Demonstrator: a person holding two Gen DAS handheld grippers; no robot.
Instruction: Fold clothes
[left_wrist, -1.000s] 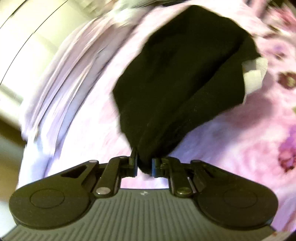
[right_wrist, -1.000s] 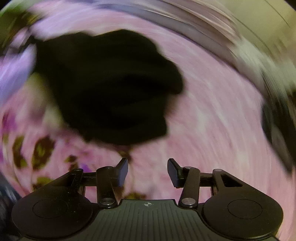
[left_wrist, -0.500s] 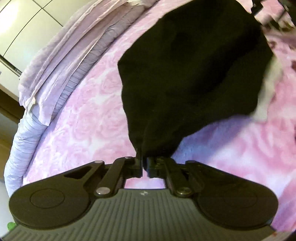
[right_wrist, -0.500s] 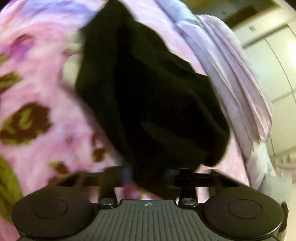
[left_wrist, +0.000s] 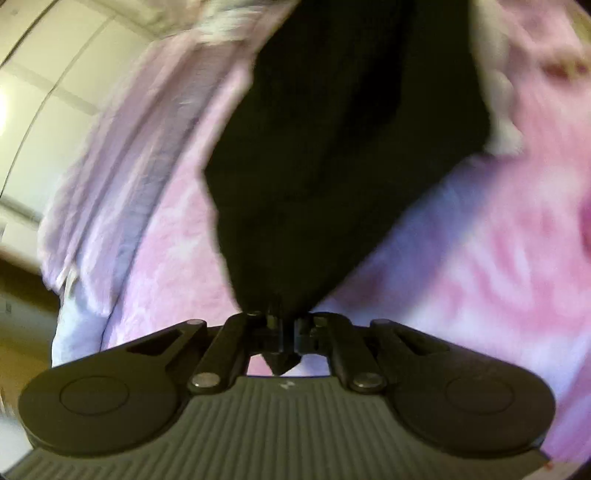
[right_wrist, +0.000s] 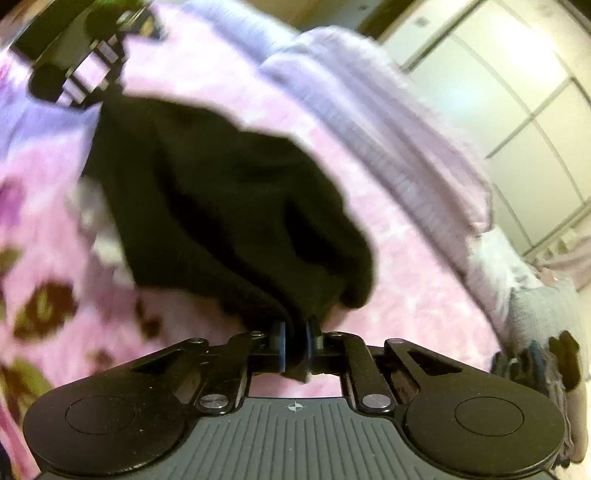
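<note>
Left hand-held gripper (left_wrist: 282, 325) tilts down, pinched tight on the soft black cloth (left_wrist: 347, 147). Right hand-held gripper (right_wrist: 295, 345) tilts down too, its jaws just squeezed onto that cloth above the pink flowery bed cover (right_wrist: 406, 280).

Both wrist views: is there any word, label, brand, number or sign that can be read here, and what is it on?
No readable text in either view.
Black garment: no print or tag shows.
Pink floral blanket: pattern only, blurred.
Left gripper body: a small pale mark, no letters.
Right gripper body: a small crosshair symbol, no letters.
Cabinet doors: plain, no lettering.
</note>
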